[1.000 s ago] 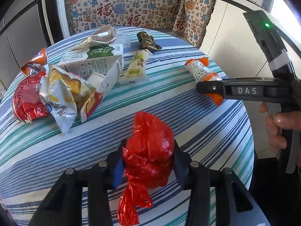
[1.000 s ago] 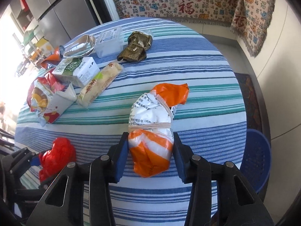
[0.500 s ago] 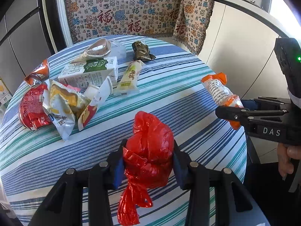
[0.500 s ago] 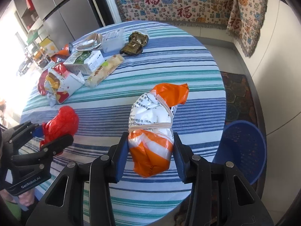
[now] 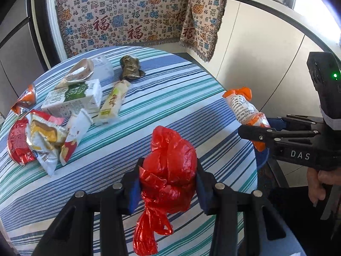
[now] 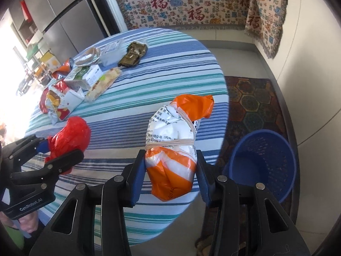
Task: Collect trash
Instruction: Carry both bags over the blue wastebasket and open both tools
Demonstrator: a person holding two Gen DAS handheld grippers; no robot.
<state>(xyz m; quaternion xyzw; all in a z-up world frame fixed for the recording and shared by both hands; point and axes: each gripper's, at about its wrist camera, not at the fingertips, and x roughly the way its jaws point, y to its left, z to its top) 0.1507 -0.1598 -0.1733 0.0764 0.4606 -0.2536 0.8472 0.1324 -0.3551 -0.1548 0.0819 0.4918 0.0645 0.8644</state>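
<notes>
— So what does each claw hold?
— Left claw [image 5: 168, 183] grips a red plastic bag [image 5: 170, 166] over the striped surface [image 5: 170, 98]; right claw [image 6: 169, 170] clamps an orange-and-white packet [image 6: 172, 145] near the surface edge, beside the blue basket [image 6: 262, 164].

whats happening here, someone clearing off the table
Yes, a person is collecting trash with a handheld gripper in each hand. The left gripper has its jaws shut on a red plastic bag; the right gripper grips an orange-and-white packet. A blue bin stands on the floor beside the table, where more wrappers remain.
</notes>
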